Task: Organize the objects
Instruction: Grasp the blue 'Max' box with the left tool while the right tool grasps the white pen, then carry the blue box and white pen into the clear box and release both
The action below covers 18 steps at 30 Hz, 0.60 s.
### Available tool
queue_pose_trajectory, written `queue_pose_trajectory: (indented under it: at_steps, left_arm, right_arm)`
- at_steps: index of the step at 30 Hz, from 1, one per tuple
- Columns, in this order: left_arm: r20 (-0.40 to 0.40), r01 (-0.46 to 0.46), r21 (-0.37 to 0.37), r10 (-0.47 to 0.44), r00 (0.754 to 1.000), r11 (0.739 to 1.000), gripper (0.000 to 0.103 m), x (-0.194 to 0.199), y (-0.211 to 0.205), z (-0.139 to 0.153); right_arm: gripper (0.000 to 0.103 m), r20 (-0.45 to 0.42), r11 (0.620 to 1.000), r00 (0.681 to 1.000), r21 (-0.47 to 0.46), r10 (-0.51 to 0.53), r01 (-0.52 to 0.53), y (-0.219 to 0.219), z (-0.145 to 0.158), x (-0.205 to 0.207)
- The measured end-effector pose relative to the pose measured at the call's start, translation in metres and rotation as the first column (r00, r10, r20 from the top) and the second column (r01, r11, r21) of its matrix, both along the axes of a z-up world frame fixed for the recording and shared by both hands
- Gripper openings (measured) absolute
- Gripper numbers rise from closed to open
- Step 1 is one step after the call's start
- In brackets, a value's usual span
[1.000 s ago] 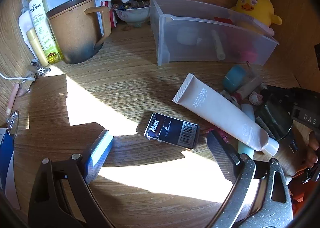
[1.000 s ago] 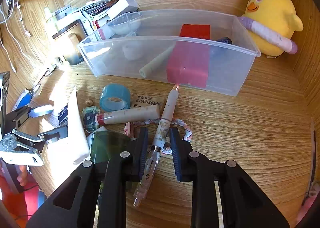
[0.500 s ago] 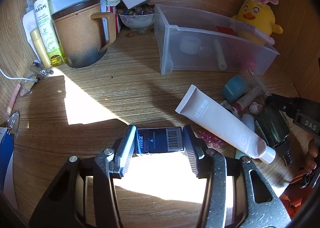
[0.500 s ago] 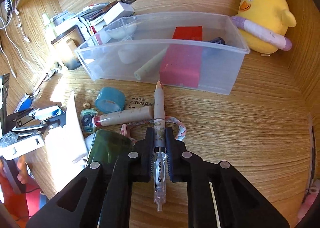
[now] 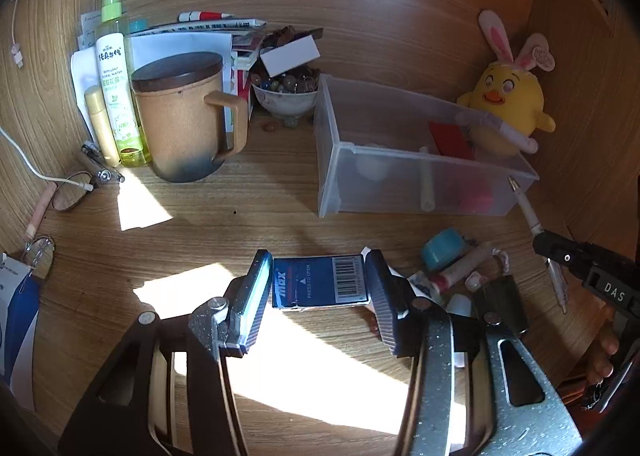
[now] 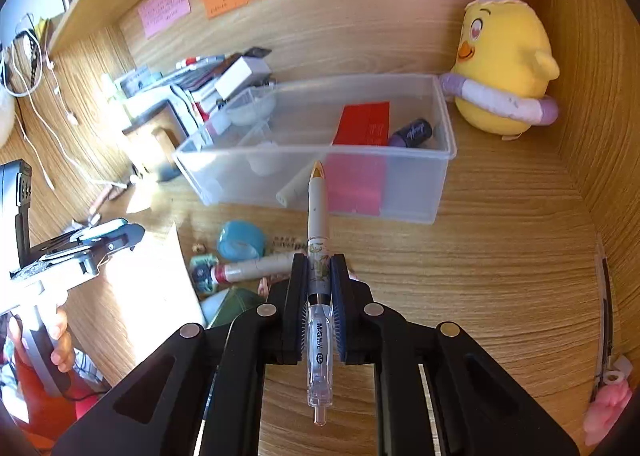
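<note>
My left gripper (image 5: 318,276) is shut on a dark blue "Max" staple box (image 5: 320,283), gripped by its two short ends and held just above the sunlit desk. In the right wrist view the same gripper (image 6: 120,232) shows at the left with a hand under it. The right gripper (image 6: 319,268) is shut on a white pen (image 6: 317,207), whose tip points at the clear plastic bin (image 6: 412,191). That bin (image 5: 400,183) holds a red box, a white stick and a purple tube. The pen (image 5: 528,211) and the right gripper also appear at the right of the left wrist view.
A brown lidded mug (image 5: 180,119), a green spray bottle (image 5: 114,83) and a bowl of beads (image 5: 286,95) stand at the back left. A yellow plush chick (image 5: 506,103) sits behind the bin. A blue tape roll (image 6: 240,240), a red-capped tube (image 6: 256,268) and small clutter lie before the bin.
The left gripper closed on the staple box and raised it off the desk. The right gripper closed on the pen and lifted it, tip toward the bin.
</note>
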<state>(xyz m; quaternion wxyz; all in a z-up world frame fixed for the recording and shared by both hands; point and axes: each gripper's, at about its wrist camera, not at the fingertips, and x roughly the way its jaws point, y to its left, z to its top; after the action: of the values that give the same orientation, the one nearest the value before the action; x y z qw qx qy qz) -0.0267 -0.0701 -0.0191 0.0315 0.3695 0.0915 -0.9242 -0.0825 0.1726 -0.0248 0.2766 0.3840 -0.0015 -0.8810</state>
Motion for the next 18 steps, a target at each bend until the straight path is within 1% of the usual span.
queue_pose_trajectory:
  at_steps: [2,8,14,18]
  left_arm:
    - [-0.02,0.004,0.009,-0.004,1.0,1.0,0.048,-0.002,0.003,0.007]
    - [-0.068,0.03,-0.006,-0.03,0.997,1.0,0.048,-0.01,0.015,0.025]
    - [-0.082,0.055,-0.02,-0.057,0.995,0.998,0.048,-0.022,0.026,0.033]
    - [-0.093,0.069,-0.027,-0.071,0.993,0.997,0.048,-0.031,0.031,0.038]
  right_arm:
    - [0.01,-0.006,1.0,1.0,-0.017,0.003,-0.003,0.001,0.004,0.001]
    - [0.01,-0.049,0.999,0.999,-0.035,0.001,-0.003,0.005,0.016,0.001]
    - [0.01,-0.088,0.997,0.996,-0.078,-0.031,0.024,0.014,0.033,-0.006]
    - [0.01,-0.121,0.995,0.992,-0.089,-0.045,0.034,0.016,0.044,-0.012]
